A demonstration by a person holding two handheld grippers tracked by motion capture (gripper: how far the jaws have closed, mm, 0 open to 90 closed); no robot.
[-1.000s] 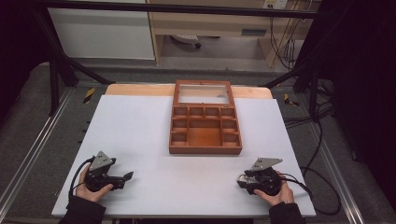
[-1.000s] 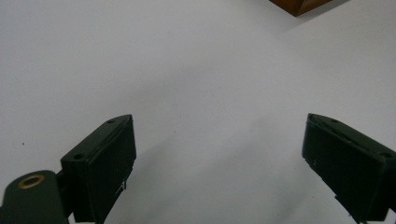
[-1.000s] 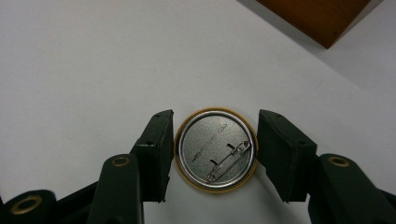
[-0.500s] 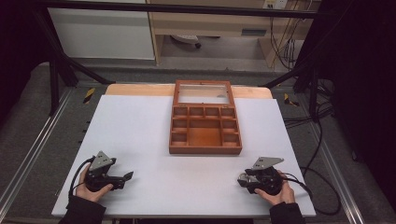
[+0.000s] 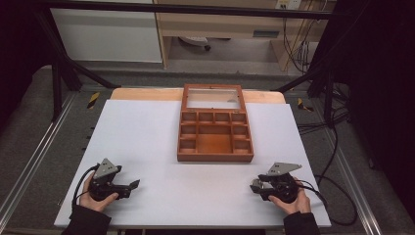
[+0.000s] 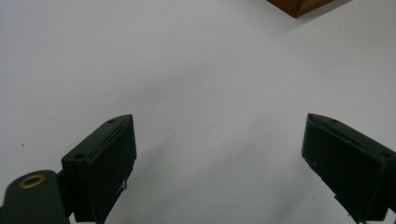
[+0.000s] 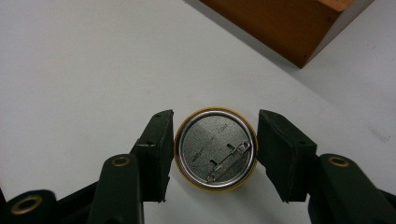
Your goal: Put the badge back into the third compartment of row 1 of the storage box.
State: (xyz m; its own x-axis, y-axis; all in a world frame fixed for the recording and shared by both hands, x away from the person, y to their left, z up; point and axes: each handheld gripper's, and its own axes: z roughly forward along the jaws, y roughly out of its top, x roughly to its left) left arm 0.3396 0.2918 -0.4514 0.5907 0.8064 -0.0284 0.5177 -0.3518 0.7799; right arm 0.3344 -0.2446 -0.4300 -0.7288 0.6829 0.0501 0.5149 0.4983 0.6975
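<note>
A round pin badge (image 7: 215, 148), silver back and safety pin facing up with a gold rim, sits between the two jaws of my right gripper (image 7: 215, 151), which is shut on its edges. In the high view that right gripper (image 5: 254, 185) rests at the near right of the white table, held by a hand. My left gripper (image 5: 133, 185) lies at the near left, pointing right; in its own view the left gripper (image 6: 219, 161) has its jaws wide apart, open over bare white table. A brown wooden compartment box (image 5: 215, 131) with a glass-lidded back section stands mid-table.
The white table top (image 5: 147, 137) lies on a wooden board. A corner of the box (image 7: 289, 28) is close ahead of the right gripper, and another corner of the box (image 6: 299, 5) shows far ahead of the left. Black cables (image 5: 337, 147) hang off the right side.
</note>
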